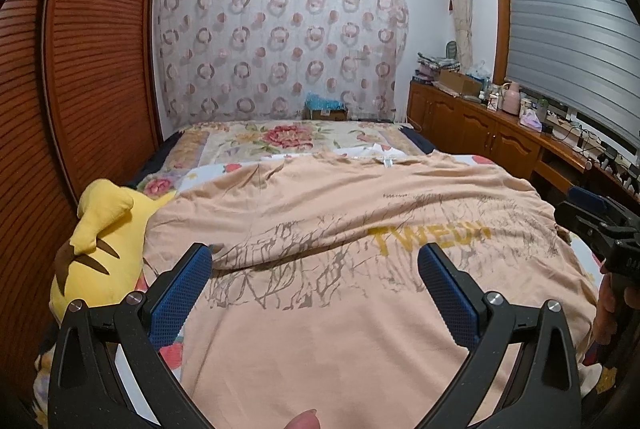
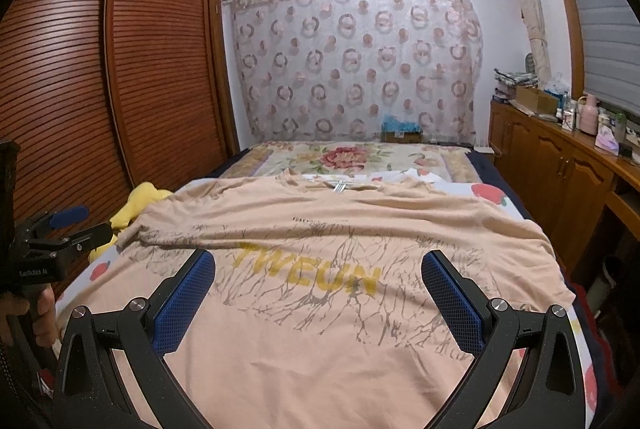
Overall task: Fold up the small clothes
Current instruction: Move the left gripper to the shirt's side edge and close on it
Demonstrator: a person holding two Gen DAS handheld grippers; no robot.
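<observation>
A peach T-shirt point(image 1: 320, 309) with a brown branch print and yellow letters lies spread flat, front up, on the bed, collar at the far end. It also shows in the right wrist view point(image 2: 320, 341). My left gripper point(image 1: 316, 261) is open and empty above the shirt's lower left part. My right gripper point(image 2: 318, 265) is open and empty above the lower right part. The right gripper shows at the right edge of the left wrist view point(image 1: 600, 225). The left gripper shows at the left edge of the right wrist view point(image 2: 60, 229).
A yellow plush toy point(image 1: 100, 249) lies at the bed's left edge next to the shirt. A floral blanket point(image 1: 280, 141) covers the bed's far end. A slatted wooden wardrobe point(image 2: 100, 89) stands left. A cluttered wooden cabinet point(image 2: 560, 169) runs along the right.
</observation>
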